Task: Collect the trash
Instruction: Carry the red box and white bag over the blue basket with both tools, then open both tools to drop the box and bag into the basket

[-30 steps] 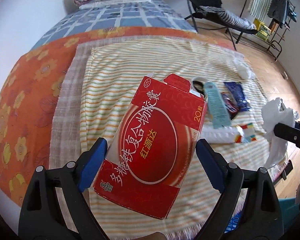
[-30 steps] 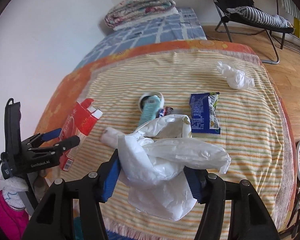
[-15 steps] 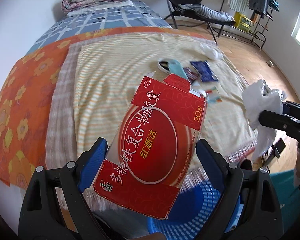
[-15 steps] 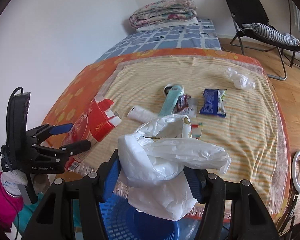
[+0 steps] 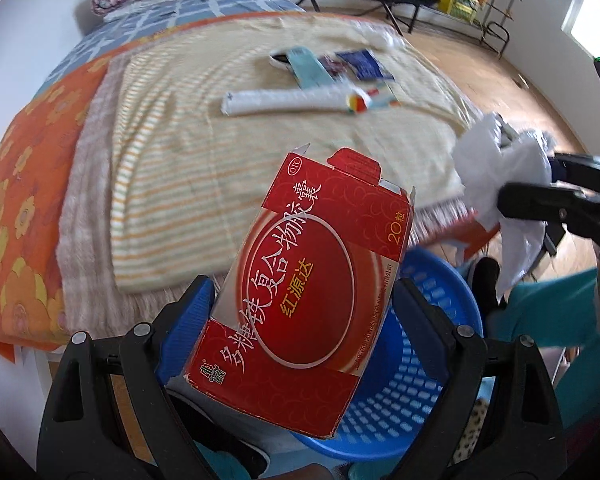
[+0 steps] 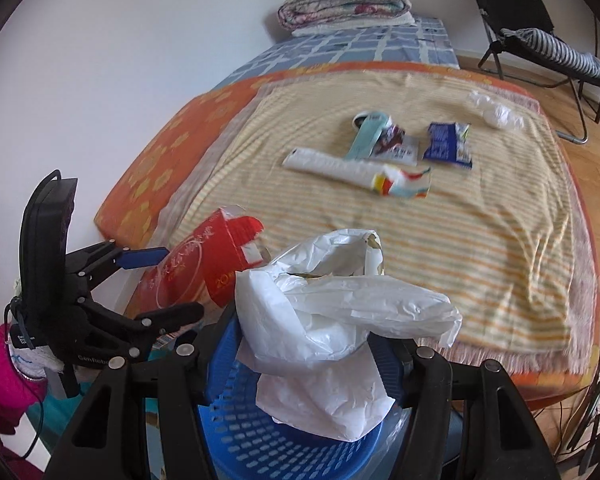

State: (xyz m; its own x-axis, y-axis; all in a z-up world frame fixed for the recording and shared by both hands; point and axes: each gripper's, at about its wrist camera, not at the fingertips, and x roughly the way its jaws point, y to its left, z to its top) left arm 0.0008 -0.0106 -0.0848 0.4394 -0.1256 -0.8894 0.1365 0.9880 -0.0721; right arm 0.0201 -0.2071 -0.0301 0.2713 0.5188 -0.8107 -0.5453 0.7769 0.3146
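My left gripper (image 5: 300,308) is shut on a red cardboard medicine box (image 5: 308,292) and holds it above a blue plastic basket (image 5: 428,344) at the foot of the bed. The box also shows in the right wrist view (image 6: 196,264), clamped in the left gripper (image 6: 168,280). My right gripper (image 6: 308,352) is shut on a crumpled white plastic bag (image 6: 332,312), which hangs over the blue basket (image 6: 252,440). The bag and right gripper show at the right of the left wrist view (image 5: 500,172).
On the striped blanket (image 6: 460,232) lie a white tube-shaped wrapper (image 6: 340,166), a pale blue packet (image 6: 366,136), a dark blue snack wrapper (image 6: 448,144) and a clear crumpled bag (image 6: 496,112). A folding chair (image 6: 540,40) stands at the back right on the wooden floor.
Both grippers have pulled back from the bed with their loads. The blue basket now lies below both of them, and the bed looks farther away.
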